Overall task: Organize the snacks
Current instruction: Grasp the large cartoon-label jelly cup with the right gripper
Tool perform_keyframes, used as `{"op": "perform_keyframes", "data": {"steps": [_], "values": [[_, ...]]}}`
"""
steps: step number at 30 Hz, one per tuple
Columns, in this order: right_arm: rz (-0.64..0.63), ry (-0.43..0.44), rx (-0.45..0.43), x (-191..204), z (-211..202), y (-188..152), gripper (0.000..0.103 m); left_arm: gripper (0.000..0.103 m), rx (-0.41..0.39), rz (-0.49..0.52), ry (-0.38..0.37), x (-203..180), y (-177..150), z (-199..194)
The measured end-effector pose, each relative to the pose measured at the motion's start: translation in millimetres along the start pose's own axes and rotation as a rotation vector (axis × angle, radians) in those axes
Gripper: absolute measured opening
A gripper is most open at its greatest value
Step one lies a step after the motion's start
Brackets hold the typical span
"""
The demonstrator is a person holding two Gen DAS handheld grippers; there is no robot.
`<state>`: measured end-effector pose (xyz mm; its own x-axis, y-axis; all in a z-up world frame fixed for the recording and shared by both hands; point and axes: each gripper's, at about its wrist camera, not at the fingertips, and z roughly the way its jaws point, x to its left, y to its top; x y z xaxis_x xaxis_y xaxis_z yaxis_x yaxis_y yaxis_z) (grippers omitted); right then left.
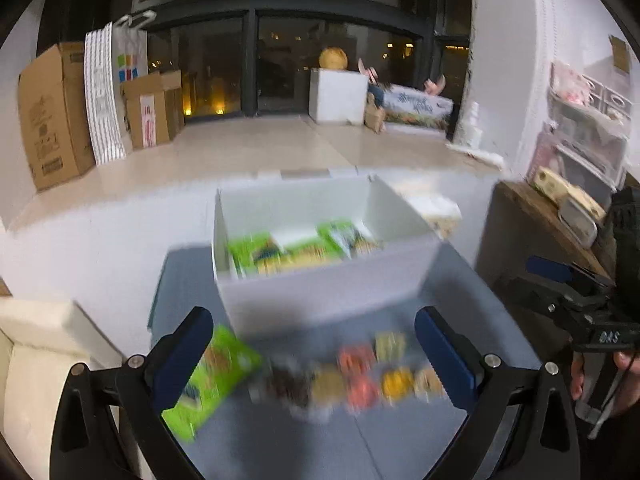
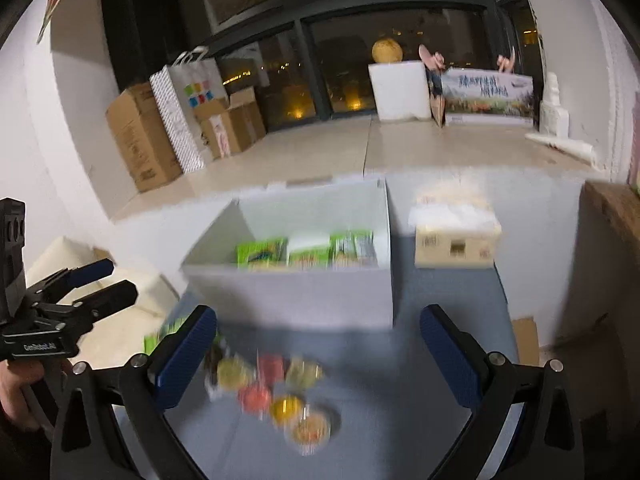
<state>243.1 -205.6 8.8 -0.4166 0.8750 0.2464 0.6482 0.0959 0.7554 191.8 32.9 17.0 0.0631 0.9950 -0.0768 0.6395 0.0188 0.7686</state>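
Observation:
A white bin (image 1: 320, 292) stands on the grey table (image 1: 400, 448) with green snack packs (image 1: 288, 250) inside; it also shows in the right wrist view (image 2: 292, 296). In front of it lie several small round snacks, orange, yellow and brown (image 1: 360, 380), also in the right wrist view (image 2: 276, 388). A green snack bag (image 1: 216, 376) lies at the left, next to my left finger. My left gripper (image 1: 316, 360) is open and empty above the snacks. My right gripper (image 2: 320, 360) is open and empty above the small snacks. Both views are blurred.
A tan cardboard box (image 2: 454, 240) stands right of the bin. A wooden side table (image 1: 532, 224) with items is at the right. A cream sofa (image 1: 44, 344) is at the left. Cardboard boxes (image 1: 52, 116) and a white box (image 1: 338, 96) stand on the far floor.

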Motion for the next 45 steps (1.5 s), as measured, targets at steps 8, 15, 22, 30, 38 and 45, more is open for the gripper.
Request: {"op": "perform_keyframes", "data": {"steps": [8,15,22,30,38,45], "values": [[0.05,0.033,0.089,-3.8,3.4,-80.4,0.103,0.103,0.083,-0.055,-0.034,-14.6,-97.6,-21.2],[0.03,0.046,0.128,-1.0,17.3,-103.7,0.103,0.103,0.128,-0.094,-0.035,-15.5,-129.4,-21.2],[-0.057,0.031,0.16,7.9,52.7,-95.8,0.103,0.103,0.14,-0.109,-0.039,-11.0,-130.6,-15.6],[-0.106,0.035,0.249,8.9,102.1,-90.0,0.083,0.103,0.146,-0.145,-0.013,0.3,-136.0,-6.4],[-0.096,0.044,0.269,0.4,99.5,-92.5,0.05,0.103,0.163,-0.143,-0.03,-2.1,-132.0,13.7],[-0.072,0.079,0.209,-1.8,52.8,-97.5,0.05,0.103,0.168,-0.116,-0.048,-8.8,-112.7,40.5]]}}
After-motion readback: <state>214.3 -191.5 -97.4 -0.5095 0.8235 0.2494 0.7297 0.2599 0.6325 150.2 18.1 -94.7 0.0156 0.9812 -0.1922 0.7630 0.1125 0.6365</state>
